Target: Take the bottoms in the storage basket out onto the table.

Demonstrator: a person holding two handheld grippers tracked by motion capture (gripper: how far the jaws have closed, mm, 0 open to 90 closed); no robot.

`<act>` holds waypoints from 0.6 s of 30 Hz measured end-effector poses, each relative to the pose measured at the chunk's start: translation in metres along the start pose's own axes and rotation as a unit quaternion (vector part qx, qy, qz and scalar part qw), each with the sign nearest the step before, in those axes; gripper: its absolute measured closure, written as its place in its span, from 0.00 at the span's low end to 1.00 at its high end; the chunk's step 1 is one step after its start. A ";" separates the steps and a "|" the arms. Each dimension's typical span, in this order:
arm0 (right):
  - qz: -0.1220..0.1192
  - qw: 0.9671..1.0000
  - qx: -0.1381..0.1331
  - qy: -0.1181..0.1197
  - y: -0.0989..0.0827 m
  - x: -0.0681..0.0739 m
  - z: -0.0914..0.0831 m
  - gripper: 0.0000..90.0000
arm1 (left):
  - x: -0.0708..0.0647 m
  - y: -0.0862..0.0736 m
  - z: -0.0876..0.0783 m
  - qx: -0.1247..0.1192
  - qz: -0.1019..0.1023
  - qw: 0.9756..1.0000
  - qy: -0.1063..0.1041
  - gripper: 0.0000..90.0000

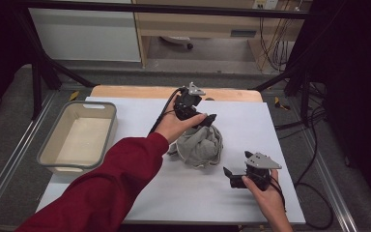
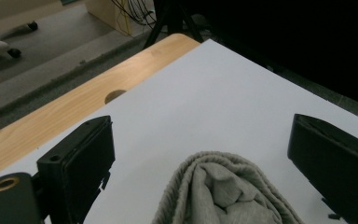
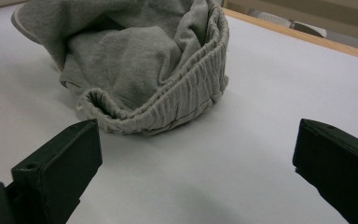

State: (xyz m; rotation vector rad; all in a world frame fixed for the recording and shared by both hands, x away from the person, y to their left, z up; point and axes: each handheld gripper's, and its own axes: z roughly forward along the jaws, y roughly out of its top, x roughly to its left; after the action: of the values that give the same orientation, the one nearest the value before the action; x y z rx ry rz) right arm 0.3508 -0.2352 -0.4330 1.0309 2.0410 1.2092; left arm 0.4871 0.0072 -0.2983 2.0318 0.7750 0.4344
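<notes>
- The grey garment [image 1: 199,145] lies bunched in a heap near the middle of the white-covered counter [image 1: 251,125], well to the right of the beige tub [image 1: 77,137].
- The left hand-held gripper [image 1: 206,119] hovers at the heap's far edge, jaws spread wide and holding nothing; in the left gripper view the cloth's ribbed fold [image 2: 223,186] rises between them.
- The right hand-held gripper [image 1: 228,175] sits near the heap's right-front side, apart from it, released, jaws aimed at the elastic band [image 3: 177,107].
- The left one looks nearer, likely placed to pinch first.
</notes>
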 end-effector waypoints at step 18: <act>0.000 1.000 -0.004 -0.001 0.000 0.001 -0.003 0.02 | 0.010 0.000 -0.022 -0.054 0.004 0.998 -0.007 0.08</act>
State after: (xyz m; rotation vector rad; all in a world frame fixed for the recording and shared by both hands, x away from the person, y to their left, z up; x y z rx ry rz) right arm 0.3485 -0.2359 -0.4319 1.0286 2.0328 1.2154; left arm 0.4821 0.0269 -0.2865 1.9357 0.7193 0.4566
